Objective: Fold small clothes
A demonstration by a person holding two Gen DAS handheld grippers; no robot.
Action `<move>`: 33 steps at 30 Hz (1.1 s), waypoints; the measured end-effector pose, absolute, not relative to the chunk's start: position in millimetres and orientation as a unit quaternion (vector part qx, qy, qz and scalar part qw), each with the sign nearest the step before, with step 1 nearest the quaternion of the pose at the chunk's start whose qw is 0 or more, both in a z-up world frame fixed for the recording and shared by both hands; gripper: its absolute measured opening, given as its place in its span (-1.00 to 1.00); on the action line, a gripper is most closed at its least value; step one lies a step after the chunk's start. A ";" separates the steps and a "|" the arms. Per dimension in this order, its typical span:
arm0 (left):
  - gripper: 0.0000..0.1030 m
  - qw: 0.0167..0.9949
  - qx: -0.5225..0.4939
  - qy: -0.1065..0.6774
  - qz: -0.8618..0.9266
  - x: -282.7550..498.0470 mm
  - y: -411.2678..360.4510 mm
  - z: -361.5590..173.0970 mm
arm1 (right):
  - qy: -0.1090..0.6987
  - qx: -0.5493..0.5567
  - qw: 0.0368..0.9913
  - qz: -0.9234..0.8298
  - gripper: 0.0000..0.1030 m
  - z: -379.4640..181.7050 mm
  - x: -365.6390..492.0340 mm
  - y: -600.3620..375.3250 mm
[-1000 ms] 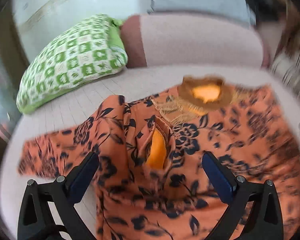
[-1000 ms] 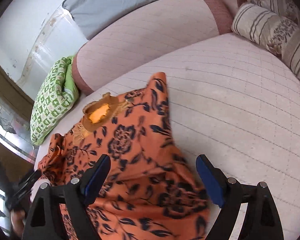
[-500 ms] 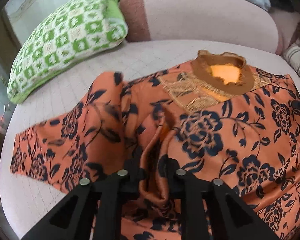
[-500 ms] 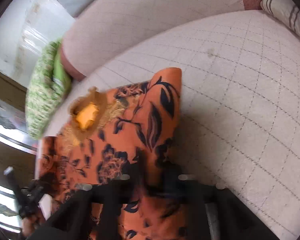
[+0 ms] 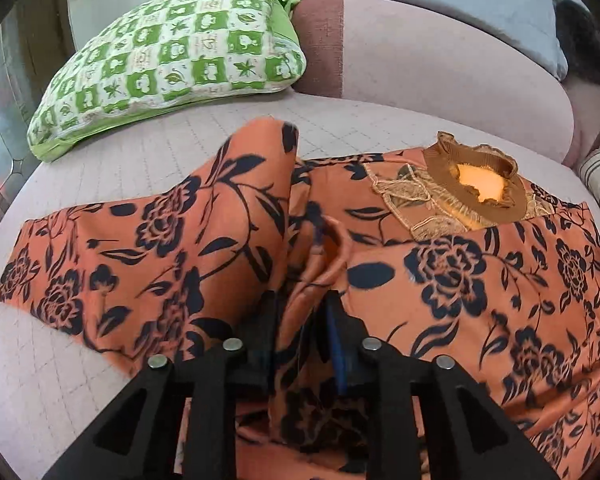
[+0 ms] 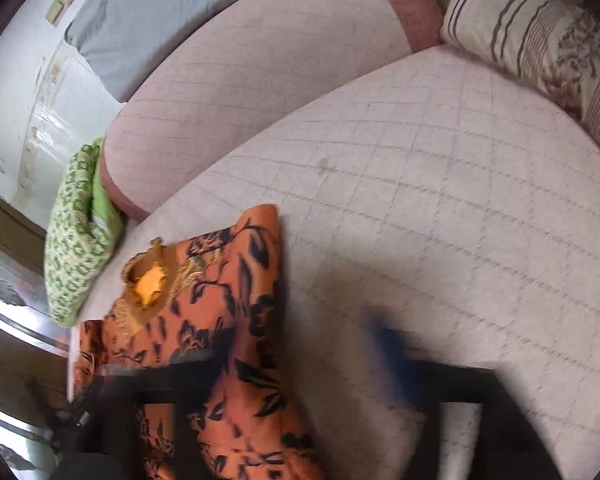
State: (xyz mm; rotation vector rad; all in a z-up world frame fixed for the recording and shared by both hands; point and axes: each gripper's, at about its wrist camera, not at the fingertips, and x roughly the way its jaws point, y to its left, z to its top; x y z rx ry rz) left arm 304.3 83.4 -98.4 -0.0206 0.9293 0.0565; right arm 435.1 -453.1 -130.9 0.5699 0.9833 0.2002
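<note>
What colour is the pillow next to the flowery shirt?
The pillow is green and white checks, clearest in the left wrist view.

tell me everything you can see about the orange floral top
The orange floral top is soft printed fabric with dark blue roses and leaves, a brown ribbed collar with tan lace trim, and a yellow lining. It lies rumpled on the quilted pink sofa seat, collar toward the backrest, one sleeve spread toward the green pillow. The left gripper pinches a raised fold at its middle; the right gripper is blurred, jaws apart.

bare cushion (image 6: 440, 184) beside striped pillow (image 6: 540, 40)
</note>
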 end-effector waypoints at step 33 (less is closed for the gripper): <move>-0.42 0.888 -0.029 0.459 -0.011 300.8 79.3 -102.8 | 0.539 0.300 0.762 0.195 -0.02 -158.1 409.4 -404.5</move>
